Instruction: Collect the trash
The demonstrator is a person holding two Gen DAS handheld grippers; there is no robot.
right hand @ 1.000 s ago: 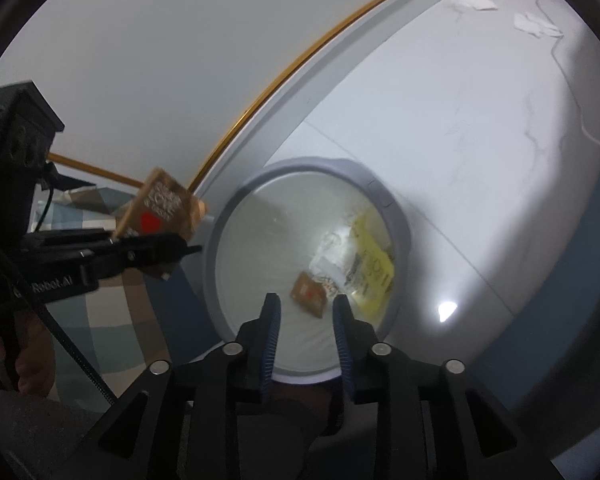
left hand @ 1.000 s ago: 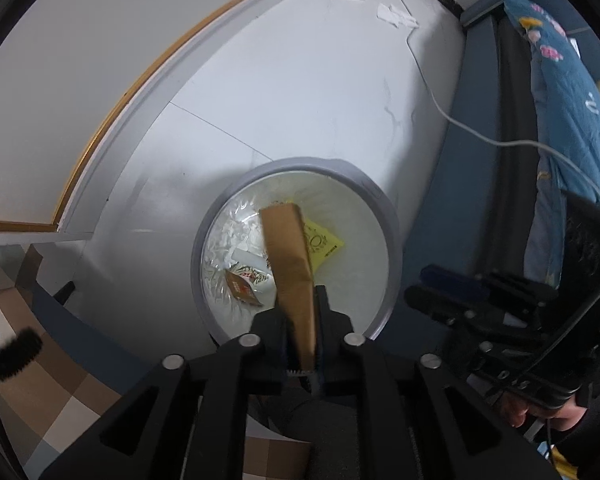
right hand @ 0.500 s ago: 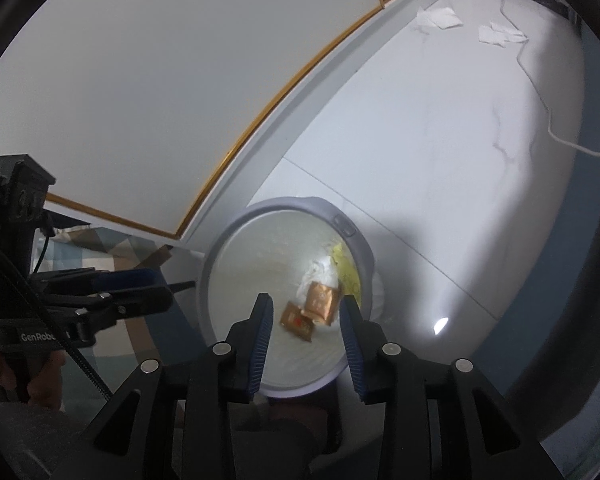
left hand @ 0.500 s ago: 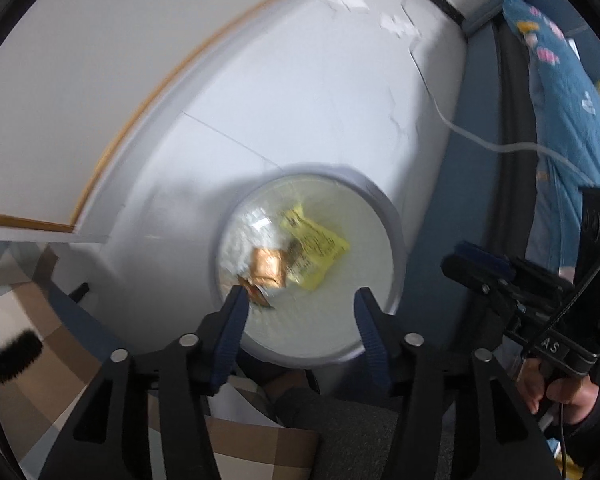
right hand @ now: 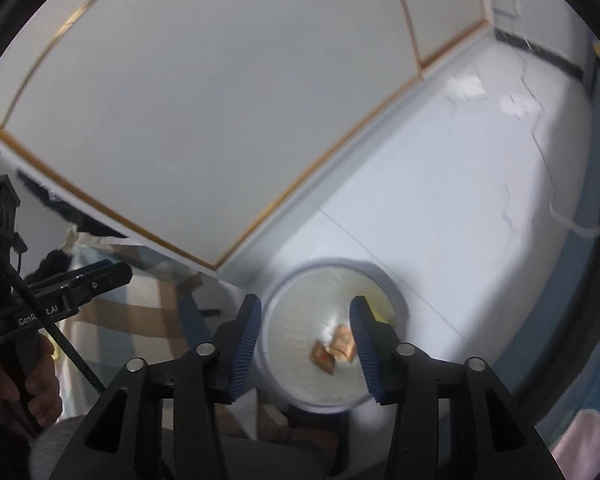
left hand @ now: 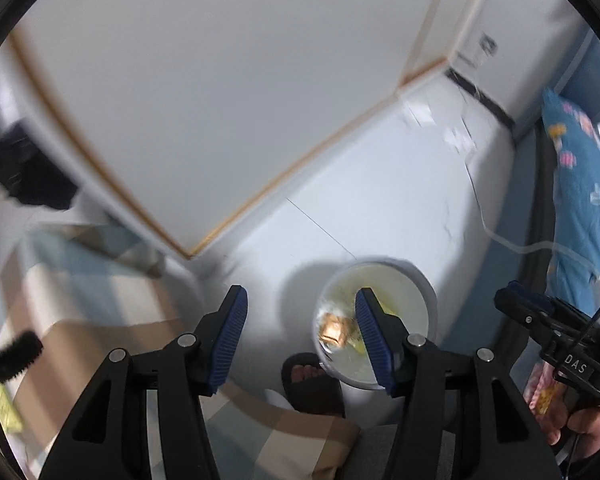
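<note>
A round white trash bin (left hand: pixel 428 300) stands on the white floor; it also shows in the right wrist view (right hand: pixel 284 312). Inside lie brown wrappers (left hand: pixel 334 330) (right hand: pixel 342 344) and a yellow wrapper (left hand: pixel 390 310). My left gripper (left hand: pixel 300 340) is open and empty, raised high above the floor to the left of the bin. My right gripper (right hand: pixel 306 348) is open and empty, high above the bin. The right gripper shows in the left wrist view (left hand: pixel 540 320), and the left gripper in the right wrist view (right hand: pixel 72 288).
White paper scraps (left hand: pixel 456 138) (right hand: pixel 468 88) lie on the far floor near a white cable (right hand: pixel 572 224). A checked blanket (left hand: pixel 80 300) is at the left, a blue patterned bed (left hand: pixel 580 200) at the right. My slippered foot (left hand: pixel 310 380) is beside the bin. A white wardrobe door (right hand: pixel 220 100) is behind.
The left gripper opened and dropped its brown packet into the bin. Both grippers rose and pulled back from the bin, and the right gripper opened wider.
</note>
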